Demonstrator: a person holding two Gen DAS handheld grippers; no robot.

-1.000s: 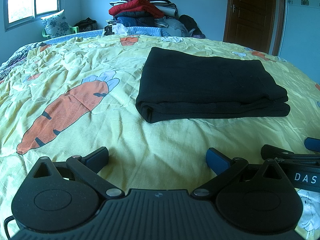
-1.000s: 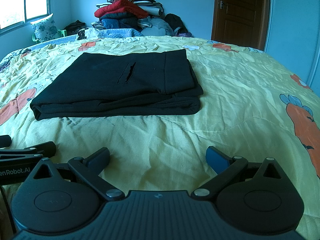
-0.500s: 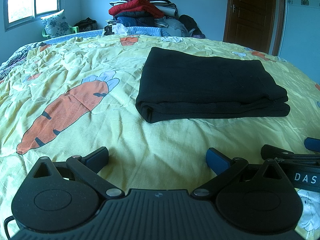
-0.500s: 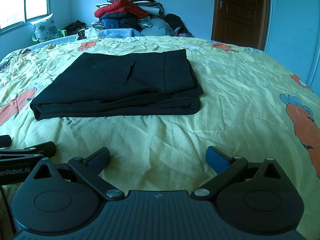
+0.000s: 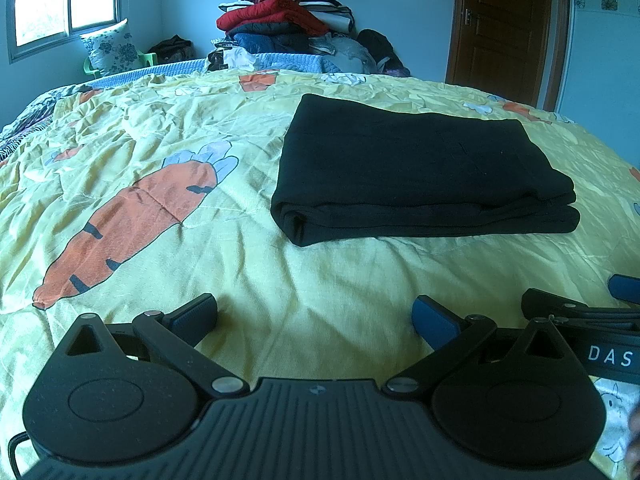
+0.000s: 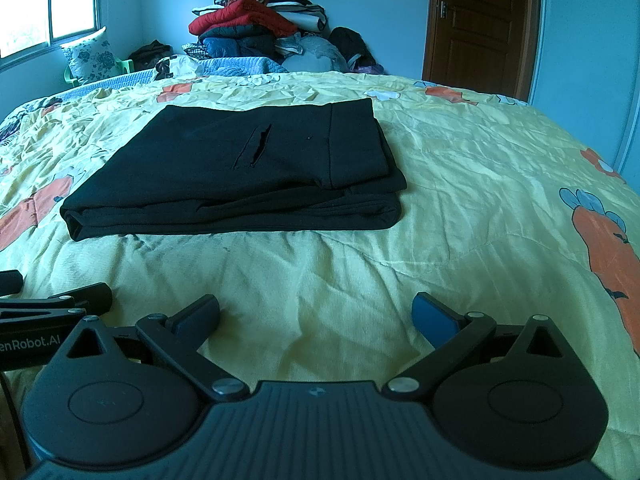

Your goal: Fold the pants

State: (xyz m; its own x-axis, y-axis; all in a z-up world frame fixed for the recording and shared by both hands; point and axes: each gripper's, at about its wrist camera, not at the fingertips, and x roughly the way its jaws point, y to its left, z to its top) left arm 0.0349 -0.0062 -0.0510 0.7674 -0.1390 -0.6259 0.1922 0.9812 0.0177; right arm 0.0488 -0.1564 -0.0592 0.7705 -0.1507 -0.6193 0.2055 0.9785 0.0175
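Observation:
Black pants [image 5: 416, 172] lie folded into a flat rectangle on the yellow carrot-print bedspread [image 5: 160, 152]; they also show in the right wrist view [image 6: 248, 172], a pocket slit facing up. My left gripper [image 5: 316, 316] is open and empty, low over the bedspread, short of the pants' near folded edge. My right gripper [image 6: 316, 314] is open and empty too, side by side with the left, also short of the pants. The right gripper's side shows at the right edge of the left wrist view [image 5: 580, 312].
A tall pile of clothes [image 5: 288, 28] stands at the far end of the bed. A floral pillow [image 5: 110, 46] sits by the window at the far left. A brown door [image 5: 504, 28] is at the far right.

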